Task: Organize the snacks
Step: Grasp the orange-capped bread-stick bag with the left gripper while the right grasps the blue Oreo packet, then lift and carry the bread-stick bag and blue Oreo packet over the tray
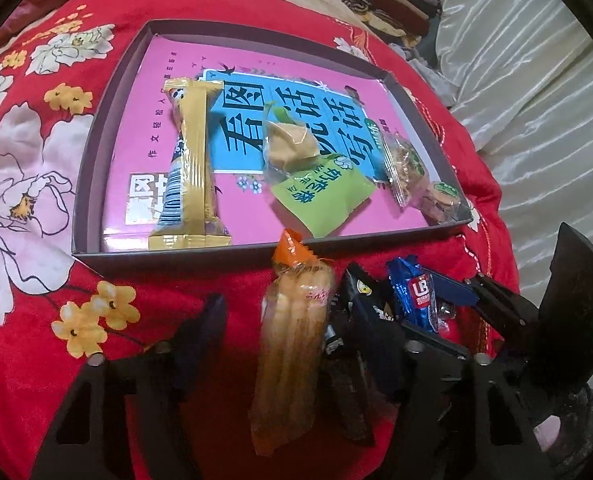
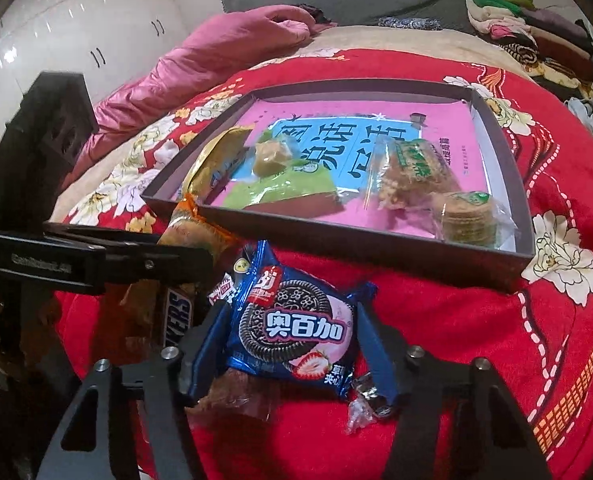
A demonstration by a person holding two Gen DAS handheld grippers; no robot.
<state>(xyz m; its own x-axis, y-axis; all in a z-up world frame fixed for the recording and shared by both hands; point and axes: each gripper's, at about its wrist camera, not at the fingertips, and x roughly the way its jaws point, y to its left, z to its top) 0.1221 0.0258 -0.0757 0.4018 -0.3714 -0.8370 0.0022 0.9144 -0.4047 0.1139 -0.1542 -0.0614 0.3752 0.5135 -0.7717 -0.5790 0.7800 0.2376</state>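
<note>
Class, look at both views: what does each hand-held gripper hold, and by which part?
Right hand-held gripper: blue cookie packet, by its two side edges. Left hand-held gripper: nothing; the orange stick packet lies loose between its fingers.

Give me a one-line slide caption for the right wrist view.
Right gripper straddles a blue cookie packet on the red blanket, before the snack tray.

1 tray [image 1: 88,152] | 4 snack pkts in tray [image 1: 192,168] | approx 5 snack pkts outside on blanket [image 1: 292,352] | 1 pink book [image 1: 128,140] | 2 grippers [image 2: 292,336]
</note>
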